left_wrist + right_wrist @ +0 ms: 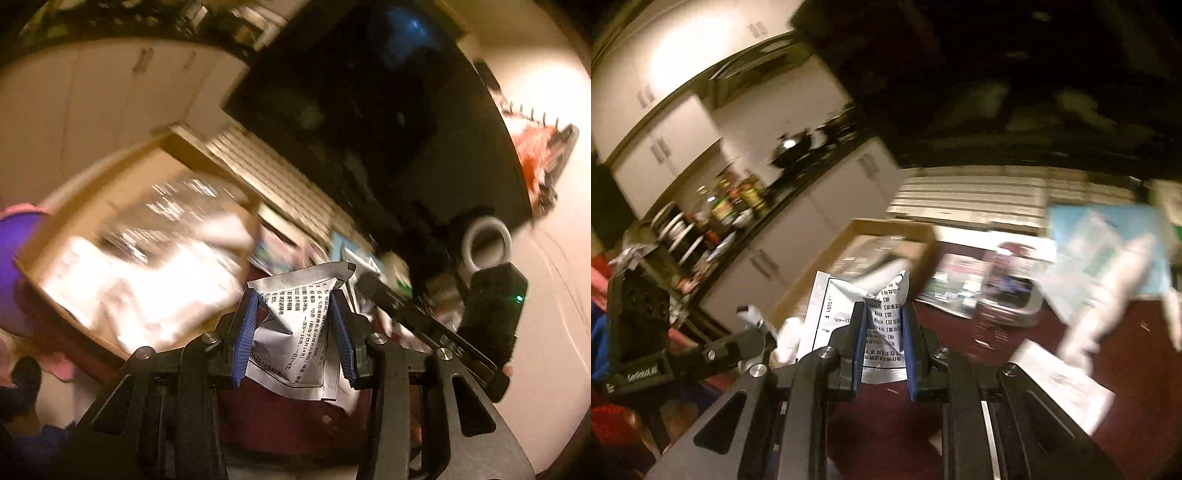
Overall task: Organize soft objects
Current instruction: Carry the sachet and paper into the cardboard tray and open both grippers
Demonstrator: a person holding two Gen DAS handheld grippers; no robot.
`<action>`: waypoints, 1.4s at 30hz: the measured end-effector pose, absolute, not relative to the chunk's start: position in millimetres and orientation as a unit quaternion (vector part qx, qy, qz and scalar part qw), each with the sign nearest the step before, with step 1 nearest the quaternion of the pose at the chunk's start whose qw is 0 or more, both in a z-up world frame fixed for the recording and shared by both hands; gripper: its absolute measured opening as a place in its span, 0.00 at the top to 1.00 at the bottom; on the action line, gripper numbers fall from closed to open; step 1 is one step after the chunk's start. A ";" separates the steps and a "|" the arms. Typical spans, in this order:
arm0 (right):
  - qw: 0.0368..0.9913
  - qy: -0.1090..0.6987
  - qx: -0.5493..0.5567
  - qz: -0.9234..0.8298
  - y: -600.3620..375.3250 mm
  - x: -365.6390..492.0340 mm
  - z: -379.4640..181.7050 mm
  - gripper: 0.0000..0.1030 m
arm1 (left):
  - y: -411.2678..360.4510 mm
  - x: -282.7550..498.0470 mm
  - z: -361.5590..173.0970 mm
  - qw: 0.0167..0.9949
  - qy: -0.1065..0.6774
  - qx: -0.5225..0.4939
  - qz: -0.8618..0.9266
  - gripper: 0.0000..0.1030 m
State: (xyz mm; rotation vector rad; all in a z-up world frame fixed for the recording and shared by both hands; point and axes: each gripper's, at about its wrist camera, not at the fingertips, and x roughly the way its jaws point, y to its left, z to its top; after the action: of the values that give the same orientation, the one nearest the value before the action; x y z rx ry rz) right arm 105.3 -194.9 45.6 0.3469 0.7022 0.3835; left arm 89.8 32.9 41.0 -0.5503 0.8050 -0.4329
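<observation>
Fingers point(246, 332) of both grippers pinch crumpled foil sachets point(299, 325).

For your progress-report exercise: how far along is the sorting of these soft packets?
Done: blurred white packets already lie in the cardboard box. In hand: left gripper and right gripper each pinch a foil sachet. Left: loose packets on the red surface.

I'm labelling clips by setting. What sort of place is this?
Most likely a home kitchen or dining area: white cabinets under a dark counter holding a wok, bottles and stacked plates. Nearer, a cardboard box sits on a dark red table.
</observation>
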 end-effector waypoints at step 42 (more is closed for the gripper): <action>0.864 0.347 0.265 0.252 -150.6 170.5 -23.5 0.45 | 119.2 116.9 -24.9 0.912 0.354 -0.208 0.018 0.33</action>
State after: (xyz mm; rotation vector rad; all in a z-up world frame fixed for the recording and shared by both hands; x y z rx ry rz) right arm 170.5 -150.6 -23.5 0.5560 0.7265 0.5280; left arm 116.9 119.2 -24.9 -0.4277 0.7288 0.0381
